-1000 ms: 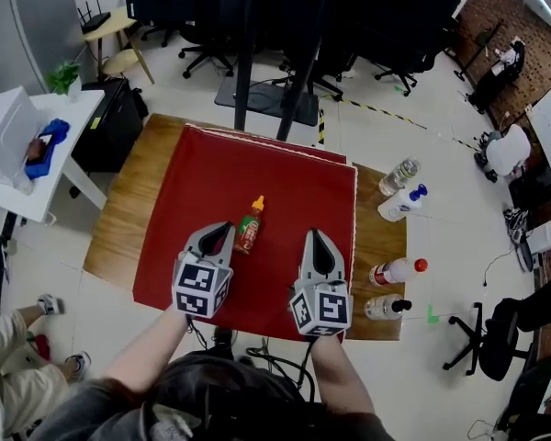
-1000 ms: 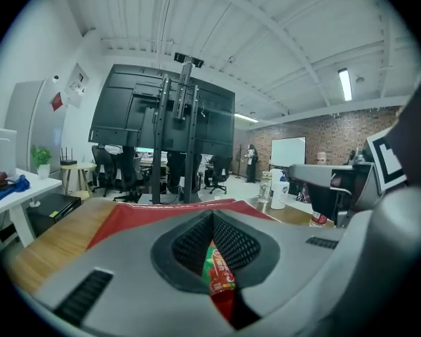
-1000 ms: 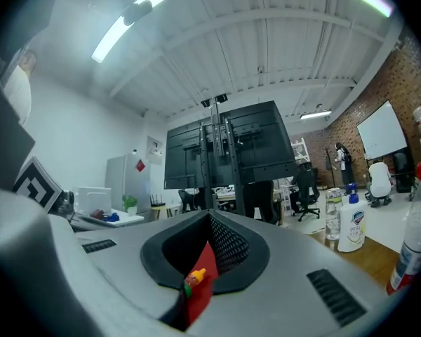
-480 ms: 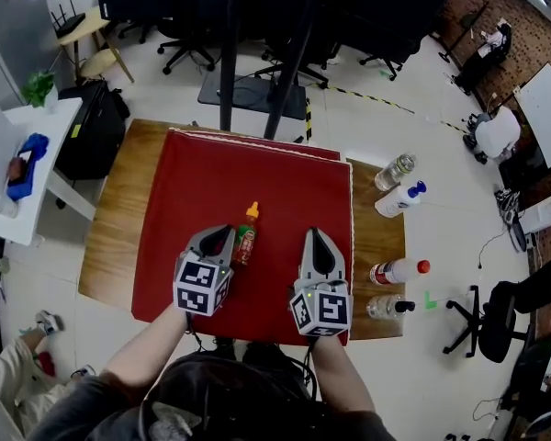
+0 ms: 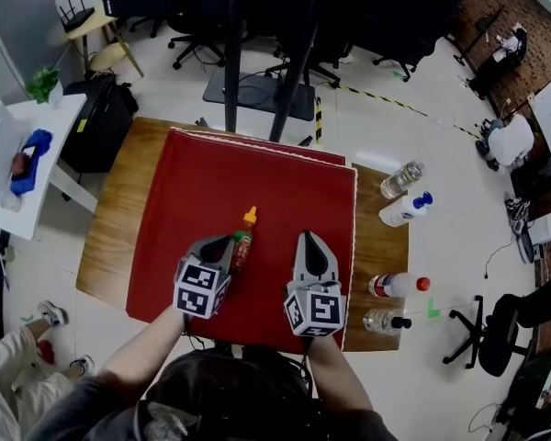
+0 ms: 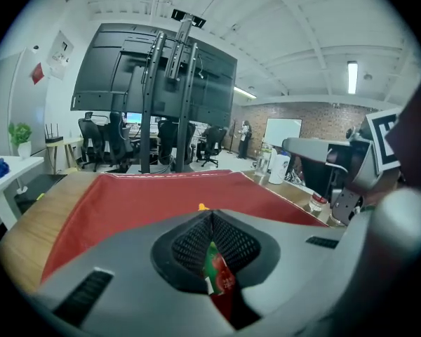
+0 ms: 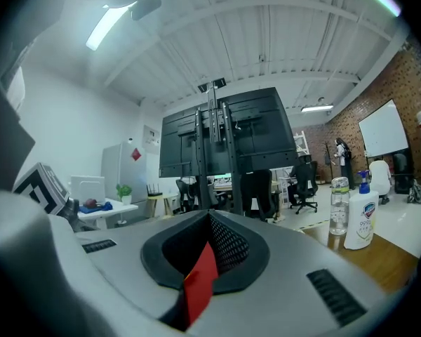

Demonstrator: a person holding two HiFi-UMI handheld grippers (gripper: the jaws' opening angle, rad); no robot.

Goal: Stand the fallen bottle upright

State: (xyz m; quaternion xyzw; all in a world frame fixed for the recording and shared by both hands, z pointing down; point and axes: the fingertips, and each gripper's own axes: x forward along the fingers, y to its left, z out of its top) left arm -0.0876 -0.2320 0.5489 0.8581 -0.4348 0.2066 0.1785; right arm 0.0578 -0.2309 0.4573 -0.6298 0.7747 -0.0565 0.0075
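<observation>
Table, red cloth, two closed grippers, one bottle down.
The left gripper and right gripper hover over the near cloth, jaws together, empty; the bottle lies just right of the left tips, cap far. Nudged by unopened jaws, it could roll away.

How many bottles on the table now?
5. A sauce bottle on the red cloth by the left claw; clear bottle, pump bottle, red-capped bottle, black-capped bottle along the right of the table.
</observation>
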